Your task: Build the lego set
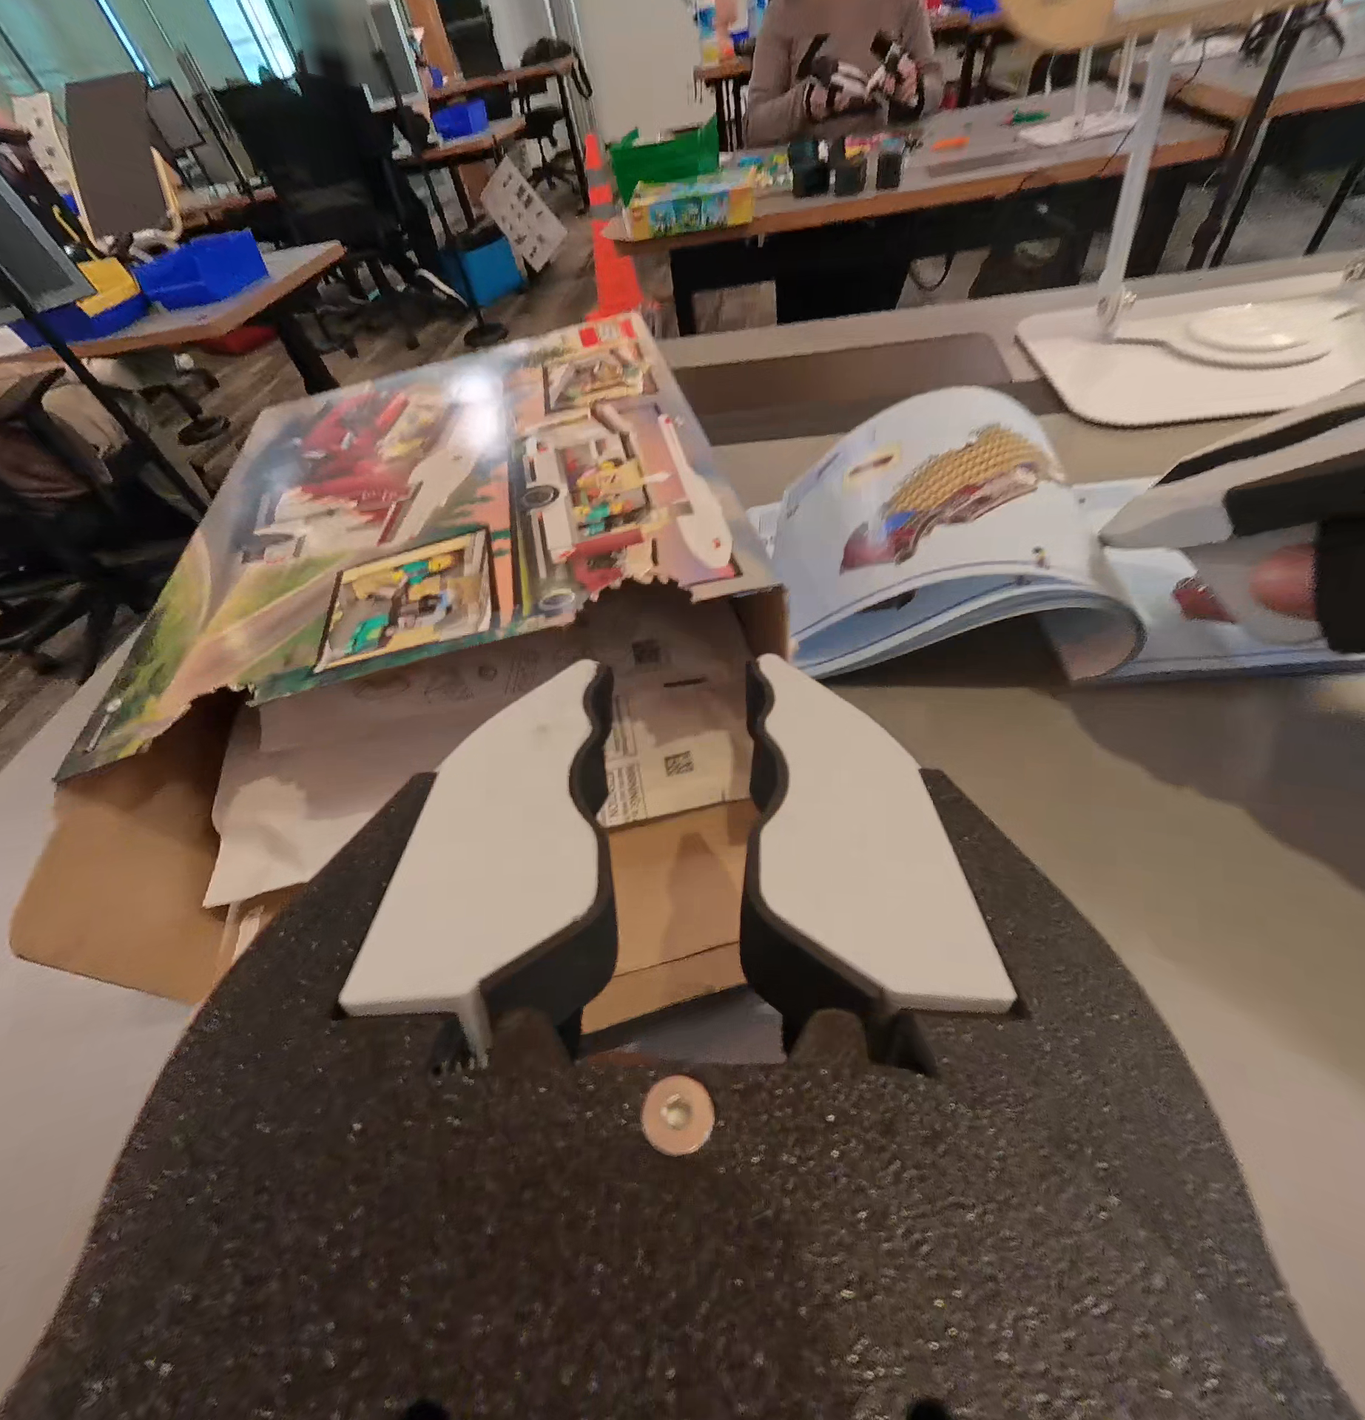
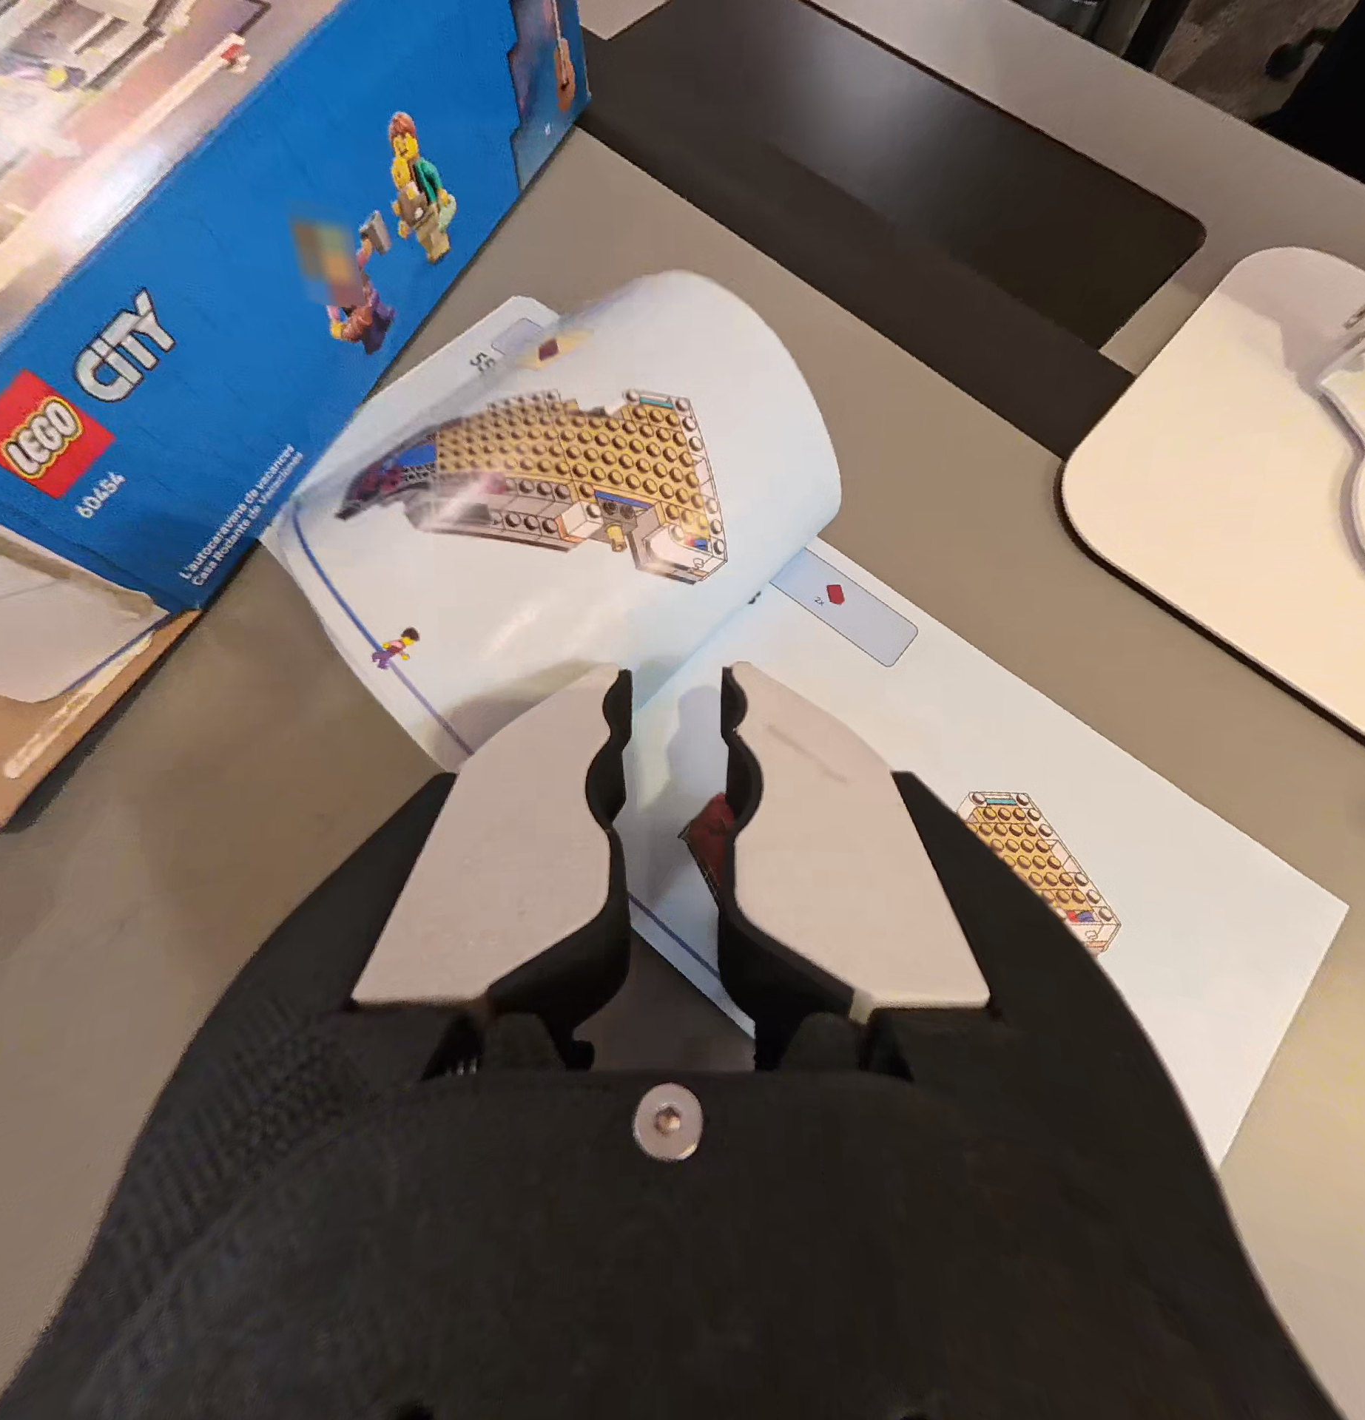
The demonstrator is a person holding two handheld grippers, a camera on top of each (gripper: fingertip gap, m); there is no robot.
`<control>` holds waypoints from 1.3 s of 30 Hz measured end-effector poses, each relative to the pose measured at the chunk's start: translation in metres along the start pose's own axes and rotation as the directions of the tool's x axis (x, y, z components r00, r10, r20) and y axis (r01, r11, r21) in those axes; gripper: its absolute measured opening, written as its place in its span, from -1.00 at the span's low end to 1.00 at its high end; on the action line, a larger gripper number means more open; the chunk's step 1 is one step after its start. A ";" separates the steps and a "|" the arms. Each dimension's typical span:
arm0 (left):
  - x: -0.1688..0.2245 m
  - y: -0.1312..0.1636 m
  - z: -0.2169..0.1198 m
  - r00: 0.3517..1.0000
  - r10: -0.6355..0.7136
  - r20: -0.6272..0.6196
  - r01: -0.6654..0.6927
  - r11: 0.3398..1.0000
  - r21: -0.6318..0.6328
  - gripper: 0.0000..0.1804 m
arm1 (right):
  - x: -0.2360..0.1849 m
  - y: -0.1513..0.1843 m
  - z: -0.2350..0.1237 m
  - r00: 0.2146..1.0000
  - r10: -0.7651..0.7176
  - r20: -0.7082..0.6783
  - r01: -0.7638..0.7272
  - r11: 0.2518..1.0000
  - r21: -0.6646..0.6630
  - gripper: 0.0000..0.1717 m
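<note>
My left gripper (image 1: 679,668) is open and empty. It hangs in front of the torn-open end of a toy brick box (image 1: 433,507), where pale paper bags (image 1: 356,761) lie inside. My right gripper (image 2: 675,676) is open just above an open instruction booklet (image 2: 1009,768). One page (image 2: 587,538) curls up and over to the left, and its free edge runs under the gap between my fingers; the pads do not press on it. The box's blue side (image 2: 202,269) lies to the left of the booklet. The left wrist view shows the right gripper (image 1: 1171,515) over the booklet (image 1: 948,522).
A white lamp base (image 1: 1202,361) stands on the grey table (image 1: 1048,845) behind the booklet; it also shows in the right wrist view (image 2: 1217,461). A dark inset (image 2: 894,169) lies in the tabletop. Farther off are other desks, blue bins and a seated person. Left tips to right tips: about 20 cm.
</note>
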State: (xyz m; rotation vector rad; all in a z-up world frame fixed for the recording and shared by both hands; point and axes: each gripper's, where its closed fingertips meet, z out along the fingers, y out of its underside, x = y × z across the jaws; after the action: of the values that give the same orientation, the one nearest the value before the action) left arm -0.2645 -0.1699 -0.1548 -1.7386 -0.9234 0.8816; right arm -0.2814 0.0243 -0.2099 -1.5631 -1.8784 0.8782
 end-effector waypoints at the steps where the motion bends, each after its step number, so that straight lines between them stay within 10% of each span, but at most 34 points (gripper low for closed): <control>1: -0.001 0.006 0.003 1.000 -0.003 -0.009 0.003 1.000 -0.025 -0.63 | 0.000 -0.001 0.000 1.000 -0.011 -0.005 0.011 1.000 -0.002 -0.75; 16: 0.032 0.010 0.000 0.964 -0.083 -0.252 0.058 0.993 -0.105 -0.51 | -0.009 -0.021 0.009 0.986 -0.165 -0.020 0.165 0.986 -0.027 -0.74; 22: 0.039 0.029 0.023 0.955 -0.027 -0.294 -0.034 0.979 -0.199 -0.97 | -0.015 -0.022 0.015 0.978 -0.206 -0.014 0.205 0.977 -0.057 -0.74; 39: 0.039 0.025 0.021 0.936 -0.077 -0.343 0.022 0.987 -0.162 -0.90 | -0.026 -0.022 0.021 0.962 -0.272 0.004 0.272 0.958 -0.087 -0.74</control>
State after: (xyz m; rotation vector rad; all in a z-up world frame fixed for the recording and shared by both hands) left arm -0.2603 -0.1339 -0.1907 -1.9190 -0.8099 0.4540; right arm -0.3067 -0.0065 -0.2066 -1.3106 -2.0877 0.6745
